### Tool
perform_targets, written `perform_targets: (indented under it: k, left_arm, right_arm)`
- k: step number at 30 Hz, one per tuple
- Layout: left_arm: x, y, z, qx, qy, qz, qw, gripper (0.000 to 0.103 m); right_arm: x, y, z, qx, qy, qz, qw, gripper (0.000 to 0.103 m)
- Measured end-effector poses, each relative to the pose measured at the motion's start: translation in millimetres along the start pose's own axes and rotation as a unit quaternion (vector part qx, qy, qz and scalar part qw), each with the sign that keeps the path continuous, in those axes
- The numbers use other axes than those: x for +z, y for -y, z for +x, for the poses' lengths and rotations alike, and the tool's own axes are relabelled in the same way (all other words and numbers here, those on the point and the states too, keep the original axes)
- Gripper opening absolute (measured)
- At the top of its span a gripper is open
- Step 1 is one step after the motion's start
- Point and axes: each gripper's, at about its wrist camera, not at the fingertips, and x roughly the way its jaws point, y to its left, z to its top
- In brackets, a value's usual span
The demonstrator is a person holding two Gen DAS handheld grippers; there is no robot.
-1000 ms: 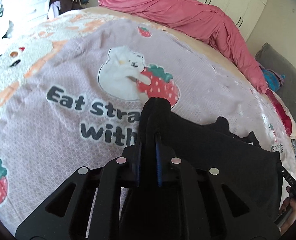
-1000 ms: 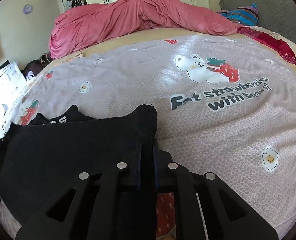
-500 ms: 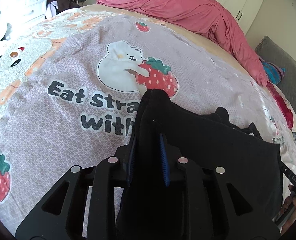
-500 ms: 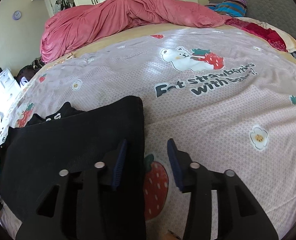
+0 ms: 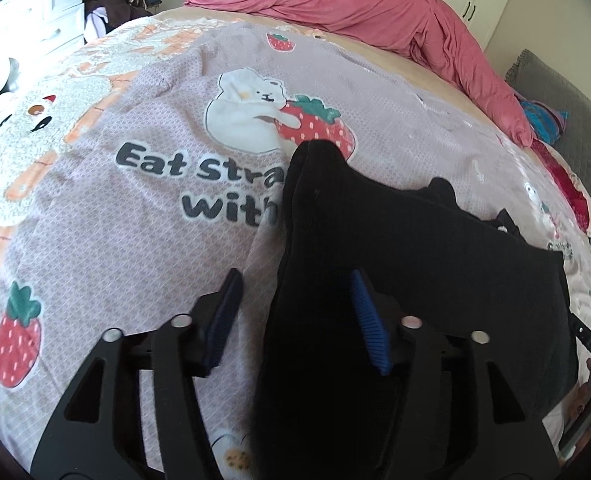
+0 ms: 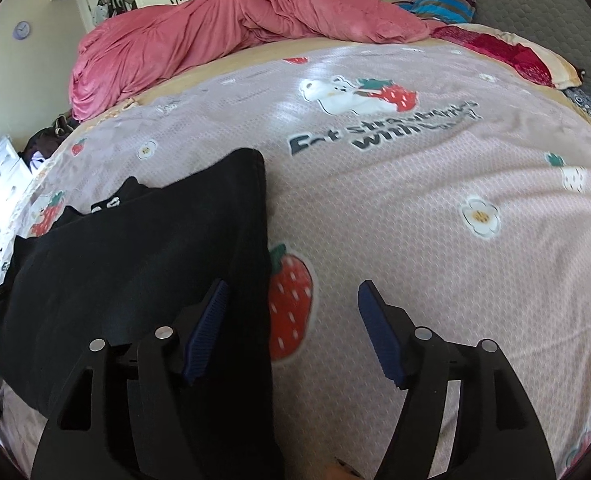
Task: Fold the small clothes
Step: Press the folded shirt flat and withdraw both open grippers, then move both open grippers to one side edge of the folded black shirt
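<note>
Both tongs gape wide, holding nothing: left tongs (image 5: 293,316), right tongs (image 6: 291,326). Black garment (image 5: 407,280) lies folded on the bed (image 5: 107,216), at five o'clock from the bear print (image 5: 247,116). One fold looks laid; next probably regrip an edge for another fold.

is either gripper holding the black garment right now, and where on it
Nothing is held. The left hand-held gripper and right hand-held gripper are both open, and the black garment lies on the bedspread.
</note>
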Motion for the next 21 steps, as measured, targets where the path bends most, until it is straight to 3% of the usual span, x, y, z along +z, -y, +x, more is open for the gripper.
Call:
perform_targets:
  k: [6, 9, 16, 21]
  left_arm:
    - [-10, -6, -14, -0.012, -0.007, 0.005, 0.9999, 0.065]
    - [-18, -4, -25, -0.020, -0.013, 0.013, 0.9996, 0.070]
    - [-33, 0, -55, -0.025, 0.007, 0.030, 0.9992, 0.090]
    - [-38, -5, -70, -0.011, 0.020, 0.029, 0.9993, 0.094]
  right_arm:
    - [-14, 4, -15, -0.002, 0.002, 0.005, 1.000, 0.066]
    - [-21, 1, -27, -0.010, 0.016, 0.000, 1.000, 0.086]
    - [-34, -18, -54, 0.009, 0.056, -0.039, 0.998, 0.095]
    - [-47, -41, -64, 0.028, 0.070, -0.080, 0.994, 0.098]
